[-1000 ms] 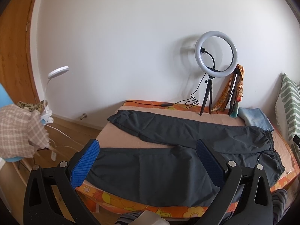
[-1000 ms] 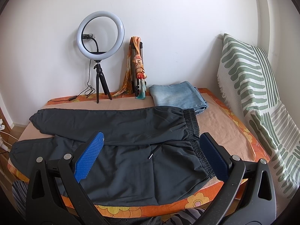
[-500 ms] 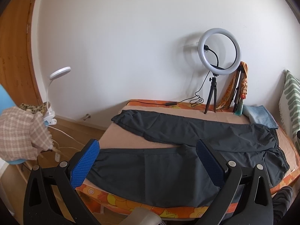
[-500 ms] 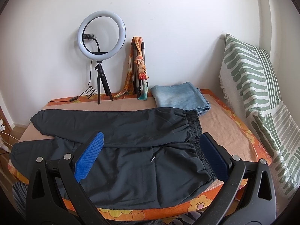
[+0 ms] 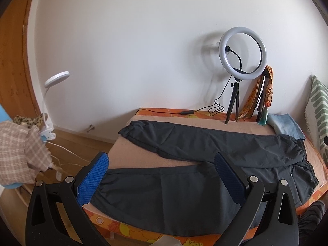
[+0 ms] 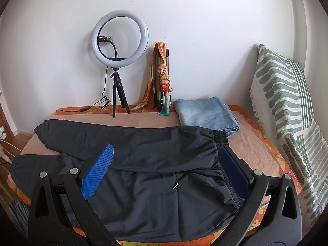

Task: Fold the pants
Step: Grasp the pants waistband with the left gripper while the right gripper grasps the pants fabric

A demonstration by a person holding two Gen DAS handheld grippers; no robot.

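Compared with 1 second ago, the left view has drawn back a little and swung so that the ring light (image 5: 243, 53) sits further right and the dark pants (image 5: 184, 176) show more of their length; the right view has barely changed, the pants (image 6: 143, 176) lying much as before. The pants are spread flat on the bed (image 6: 256, 149), waistband toward the striped pillow (image 6: 287, 106), the 2 legs running left and parted at the cuffs. The left gripper (image 5: 162, 174) hangs above the nearer leg with its 2 blue fingers (image 5: 93, 179) spread wide, holding nothing and apparently clear of the cloth. The right gripper (image 6: 164, 170) is likewise spread wide over the seat and waistband, empty; whether its right finger (image 6: 233, 174) brushes the elastic is hard to judge. Folded jeans (image 6: 205, 114) lie behind the waistband, beside a scarf-wrapped stand (image 6: 163, 75).
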